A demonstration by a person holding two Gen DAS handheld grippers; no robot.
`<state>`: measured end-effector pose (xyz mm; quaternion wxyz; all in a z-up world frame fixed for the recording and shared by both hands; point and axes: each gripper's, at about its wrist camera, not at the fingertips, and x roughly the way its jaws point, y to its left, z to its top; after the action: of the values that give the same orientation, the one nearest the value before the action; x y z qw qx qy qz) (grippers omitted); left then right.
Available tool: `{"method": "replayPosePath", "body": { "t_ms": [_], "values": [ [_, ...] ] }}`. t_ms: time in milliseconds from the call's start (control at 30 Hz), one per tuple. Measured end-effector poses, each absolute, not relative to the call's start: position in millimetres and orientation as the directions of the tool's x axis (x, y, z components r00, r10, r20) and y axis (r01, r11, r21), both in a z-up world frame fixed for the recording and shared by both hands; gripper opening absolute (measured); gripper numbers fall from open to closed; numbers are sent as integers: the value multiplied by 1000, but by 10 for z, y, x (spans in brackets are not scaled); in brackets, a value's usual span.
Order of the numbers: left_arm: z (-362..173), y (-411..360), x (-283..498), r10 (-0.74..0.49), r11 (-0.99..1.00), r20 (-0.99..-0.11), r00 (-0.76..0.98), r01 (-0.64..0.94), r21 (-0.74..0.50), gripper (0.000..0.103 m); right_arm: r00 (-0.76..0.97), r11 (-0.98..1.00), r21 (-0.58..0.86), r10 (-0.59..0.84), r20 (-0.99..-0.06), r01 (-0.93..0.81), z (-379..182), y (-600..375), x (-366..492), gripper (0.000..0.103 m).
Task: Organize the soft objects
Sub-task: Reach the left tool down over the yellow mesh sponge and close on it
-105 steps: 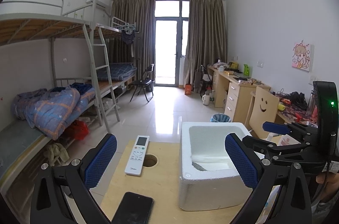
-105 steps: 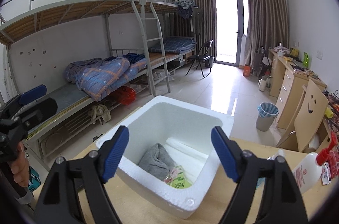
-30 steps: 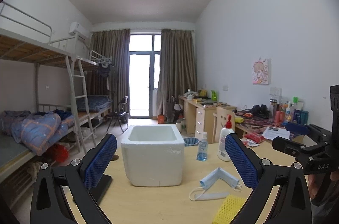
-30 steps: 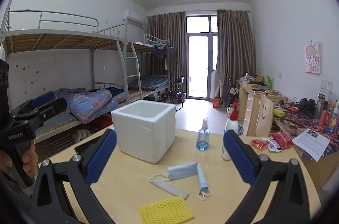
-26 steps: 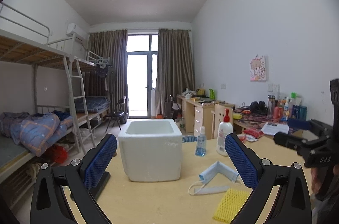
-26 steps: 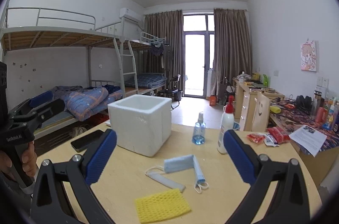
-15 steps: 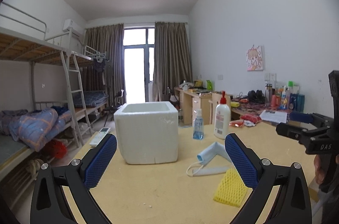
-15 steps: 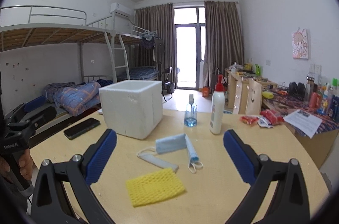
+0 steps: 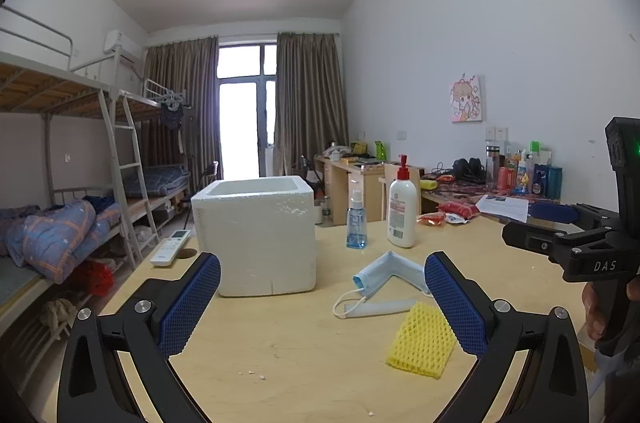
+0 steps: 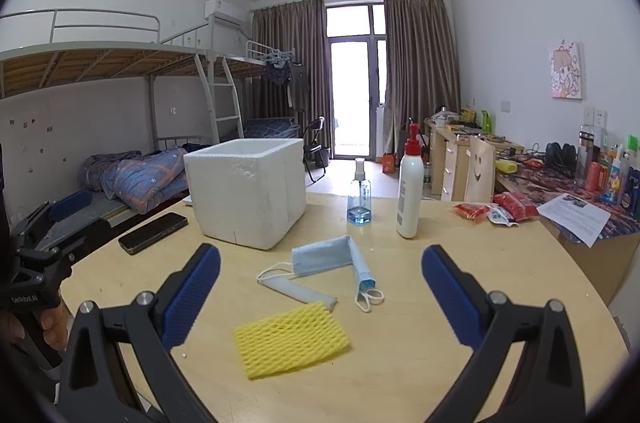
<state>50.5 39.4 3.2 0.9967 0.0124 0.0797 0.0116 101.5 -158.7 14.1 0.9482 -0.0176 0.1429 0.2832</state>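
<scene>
A white foam box (image 9: 258, 235) (image 10: 248, 191) stands on the wooden table (image 9: 288, 343) (image 10: 460, 247). Right of it lie blue face masks (image 9: 390, 269) (image 10: 326, 255) and a yellow foam net (image 9: 422, 343) (image 10: 290, 339). My left gripper (image 9: 320, 295) hangs open over the table's near side, with the box ahead of it and the net under its right finger. My right gripper (image 10: 320, 287) is open above the net and masks, nothing between its fingers. The box's inside is hidden from here.
A blue spray bottle (image 10: 359, 195) and a white pump bottle (image 10: 410, 199) stand behind the masks. A black phone (image 10: 154, 227) lies left of the box, a remote (image 9: 170, 247) beyond it. Red packets (image 10: 494, 209) and a paper (image 10: 574, 213) sit at the right. Bunk beds (image 10: 120, 79) line the left wall.
Both grippers have pulled back from over the box and dropped low toward the table's near side. The masks and yellow net have come into view. Both stay open.
</scene>
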Motion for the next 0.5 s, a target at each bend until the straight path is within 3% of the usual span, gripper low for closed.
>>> {"method": "replayPosePath", "body": {
  "t_ms": [500],
  "values": [
    [13,62,736,-101,993,-195,976,112,43,102,847,886,38,454,-276,-462,148,-1915,973,102]
  ]
}}
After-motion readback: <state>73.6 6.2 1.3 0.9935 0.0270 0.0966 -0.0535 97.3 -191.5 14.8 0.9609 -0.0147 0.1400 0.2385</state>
